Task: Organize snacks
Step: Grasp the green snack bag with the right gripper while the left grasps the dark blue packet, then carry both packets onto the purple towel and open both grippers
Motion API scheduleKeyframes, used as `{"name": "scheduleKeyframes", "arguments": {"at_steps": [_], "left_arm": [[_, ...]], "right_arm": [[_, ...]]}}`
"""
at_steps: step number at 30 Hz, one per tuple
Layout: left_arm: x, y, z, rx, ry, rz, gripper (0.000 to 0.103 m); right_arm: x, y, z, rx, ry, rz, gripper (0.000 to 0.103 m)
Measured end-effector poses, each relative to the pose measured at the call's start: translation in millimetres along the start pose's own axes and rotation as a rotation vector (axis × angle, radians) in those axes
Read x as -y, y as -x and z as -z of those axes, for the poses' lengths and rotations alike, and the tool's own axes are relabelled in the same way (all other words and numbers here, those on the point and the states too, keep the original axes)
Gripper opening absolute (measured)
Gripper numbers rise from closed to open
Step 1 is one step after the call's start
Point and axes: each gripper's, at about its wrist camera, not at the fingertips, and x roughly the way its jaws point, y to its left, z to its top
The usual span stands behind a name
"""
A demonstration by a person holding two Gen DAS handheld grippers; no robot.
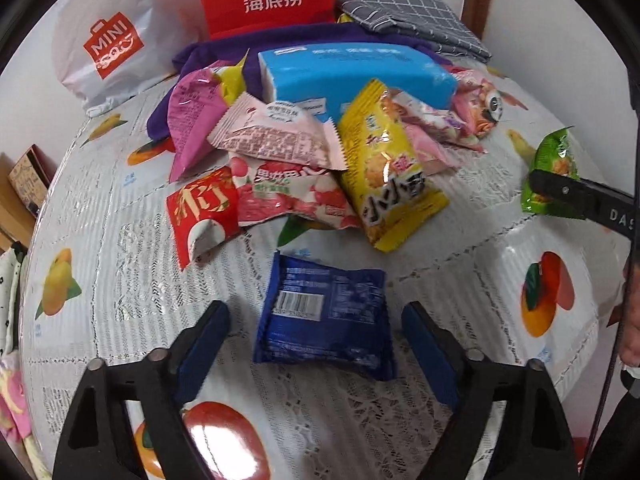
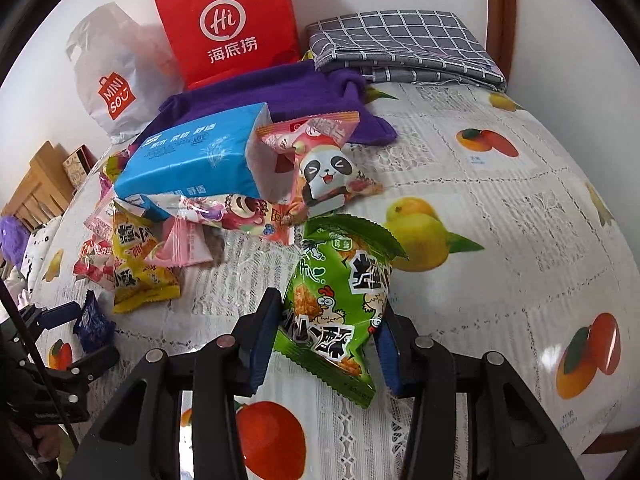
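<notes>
A: Left claw (image 1: 316, 344) is sitting spread wide, w/ the blue packet (image 1: 324, 316) lying flat betw. its fingers on the surface (image 2: 500, 208).

B: Right claw (image 2: 326, 344) is pinching the green snack bag (image 2: 340, 300), just beside the snack pile (image 1: 304, 160).

1. The left wrist view looks forward and down between its fingers, close over the fruit-print tablecloth (image 1: 100, 216).
2. The right wrist view faces likewise, from further right.
3. The 2 views share the snack pile (image 1: 304, 152) and red bag (image 2: 228, 28).
</notes>
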Motion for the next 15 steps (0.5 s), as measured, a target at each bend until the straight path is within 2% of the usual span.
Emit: {"name": "scheduleKeyframes", "arguments": {"at_steps": [1, 2, 4, 7, 15], "left_arm": [[0, 2, 0, 0.006, -0.002, -0.001, 0.064], [0, 5, -1, 0.014, -0.001, 0.001, 0.055], [0, 5, -3, 0.007, -0.006, -0.002, 0.046], [-1, 6, -5, 0.003, -0.008, -0.002, 0.041], [-4, 33, -17, 0.043, 0.021, 0.06, 0.04]], "right_arm": [[0, 0, 1, 0.0, -0.001, -0.002, 0.045], [0, 0, 1, 0.0, -0.001, -0.003, 0.045], [-1, 1, 2, 0.001, 0.003, -0.004, 0.045], [-3, 5, 3, 0.002, 0.016, -0.005, 0.045], [-16, 25, -3, 0.024, 0.052, -0.026, 0.043]]}}
